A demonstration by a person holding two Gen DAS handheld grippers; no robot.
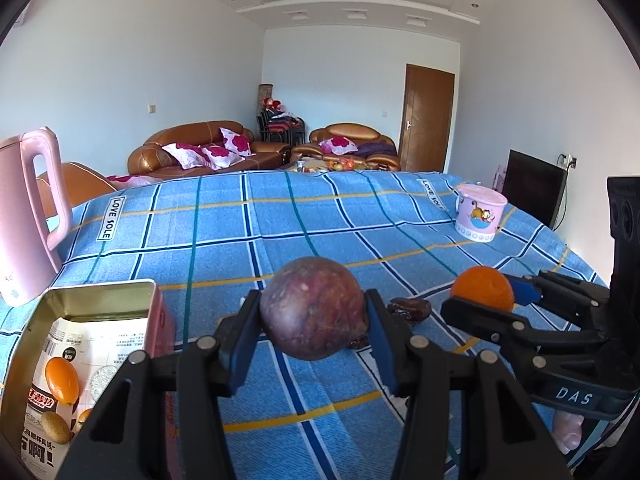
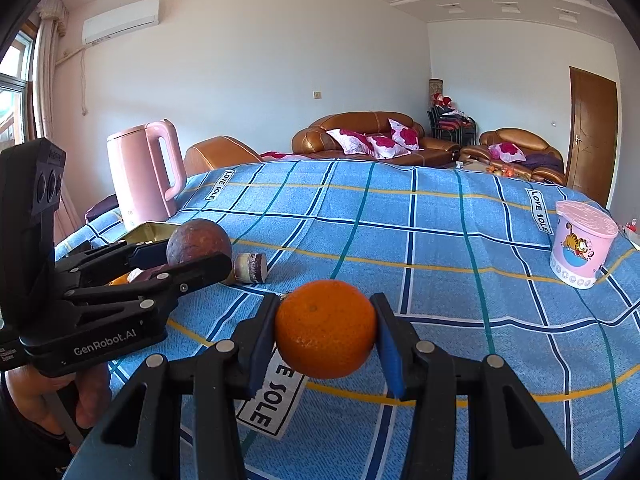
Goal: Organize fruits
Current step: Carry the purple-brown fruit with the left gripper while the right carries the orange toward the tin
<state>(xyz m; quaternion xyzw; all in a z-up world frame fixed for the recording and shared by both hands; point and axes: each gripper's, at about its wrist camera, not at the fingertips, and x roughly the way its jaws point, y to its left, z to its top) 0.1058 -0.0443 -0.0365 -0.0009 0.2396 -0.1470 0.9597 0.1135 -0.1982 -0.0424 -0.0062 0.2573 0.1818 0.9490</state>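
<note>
My left gripper [image 1: 314,316] is shut on a round purple-brown passion fruit [image 1: 314,314], held just above the blue checked cloth. To its left stands an open metal tin [image 1: 100,300] holding a small orange kumquat [image 1: 62,380] and a brownish fruit [image 1: 56,428] on printed paper. My right gripper [image 2: 326,330] is shut on an orange [image 2: 326,328], also lifted off the cloth. Each gripper shows in the other's view: the right one [image 1: 482,294] with its orange [image 1: 482,288] on the right, the left one [image 2: 192,250] with the passion fruit [image 2: 199,242] on the left.
A pink kettle [image 2: 146,168] stands at the table's left rear, a pink cartoon tub [image 2: 582,248] at the right. A dark date [image 1: 410,310] lies on the cloth between the grippers, and a small cut piece [image 2: 250,267] lies near the tin. Hands hold the gripper handles.
</note>
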